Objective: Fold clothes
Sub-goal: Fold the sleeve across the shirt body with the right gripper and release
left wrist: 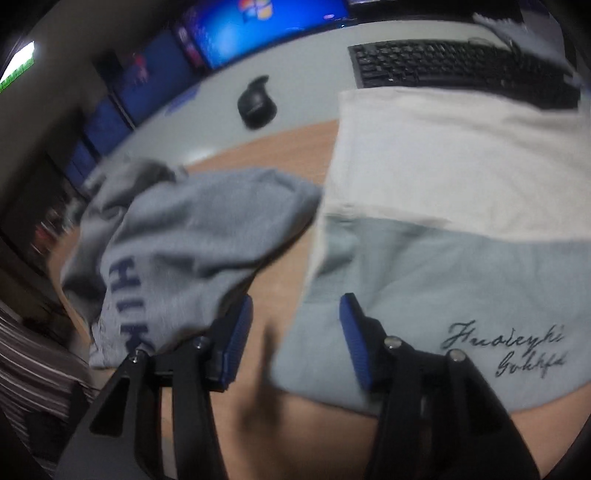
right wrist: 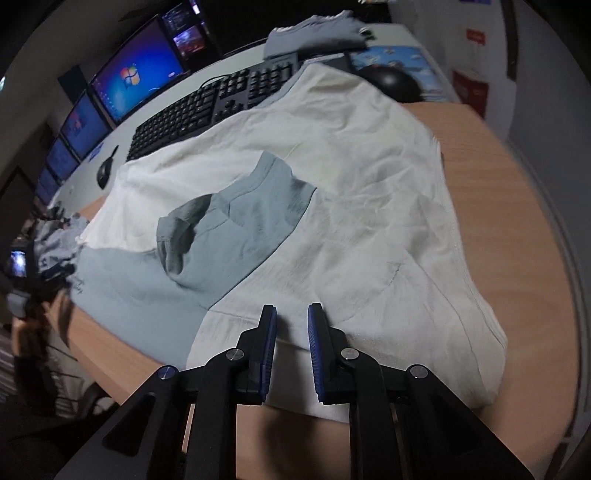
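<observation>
A cream and pale blue-grey T-shirt (right wrist: pixel 351 192) lies spread on the wooden table, its blue-grey sleeve (right wrist: pixel 236 229) folded across the middle. In the left wrist view the same shirt (left wrist: pixel 443 258) shows cursive lettering near its lower edge. My left gripper (left wrist: pixel 297 306) is open, hovering over the bare table at the shirt's left edge, with nothing between its fingers. A grey shirt with dark block letters (left wrist: pixel 177 251) lies crumpled to its left. My right gripper (right wrist: pixel 291 314) hangs open, jaws a little apart, just above the shirt's near cream edge, holding nothing.
A black keyboard (right wrist: pixel 207 107) and a black mouse (left wrist: pixel 256 103) sit behind the shirt, the cloth overlapping the keyboard's front. Monitors (right wrist: pixel 136 85) line the back. Another folded grey garment (right wrist: pixel 314 33) rests far back. The table edge (right wrist: pixel 535 258) curves round on the right.
</observation>
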`<state>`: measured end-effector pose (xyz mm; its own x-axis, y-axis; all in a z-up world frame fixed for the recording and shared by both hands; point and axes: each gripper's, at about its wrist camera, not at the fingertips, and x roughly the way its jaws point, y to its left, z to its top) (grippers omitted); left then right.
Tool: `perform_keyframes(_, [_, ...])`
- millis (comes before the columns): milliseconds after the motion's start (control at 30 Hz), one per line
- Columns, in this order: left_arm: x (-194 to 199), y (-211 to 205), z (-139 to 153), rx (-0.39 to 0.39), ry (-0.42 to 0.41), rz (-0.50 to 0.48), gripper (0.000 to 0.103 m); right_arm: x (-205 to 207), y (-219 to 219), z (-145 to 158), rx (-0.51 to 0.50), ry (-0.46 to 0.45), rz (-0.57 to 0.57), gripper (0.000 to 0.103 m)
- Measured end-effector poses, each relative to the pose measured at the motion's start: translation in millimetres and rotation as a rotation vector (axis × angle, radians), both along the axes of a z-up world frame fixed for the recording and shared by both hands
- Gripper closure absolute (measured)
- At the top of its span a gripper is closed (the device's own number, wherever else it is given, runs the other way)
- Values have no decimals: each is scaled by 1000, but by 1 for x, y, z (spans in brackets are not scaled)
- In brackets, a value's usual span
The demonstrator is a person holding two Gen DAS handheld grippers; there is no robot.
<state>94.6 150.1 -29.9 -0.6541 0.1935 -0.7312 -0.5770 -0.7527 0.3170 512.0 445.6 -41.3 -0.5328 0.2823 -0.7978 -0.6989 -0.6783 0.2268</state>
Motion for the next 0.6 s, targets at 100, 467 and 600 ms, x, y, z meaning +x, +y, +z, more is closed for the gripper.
perform_keyframes(100, [-1,-3,19,72,17,-22,53,14,-6,19,50,82,-20,83])
perform_keyframes(467, [23,38,11,37,87,-193,39,33,1,20,111,48,-61,58])
perform_keyframes(600, [31,41,-23,-38,216,-135,28,44,-3,3,93,10,-63,47])
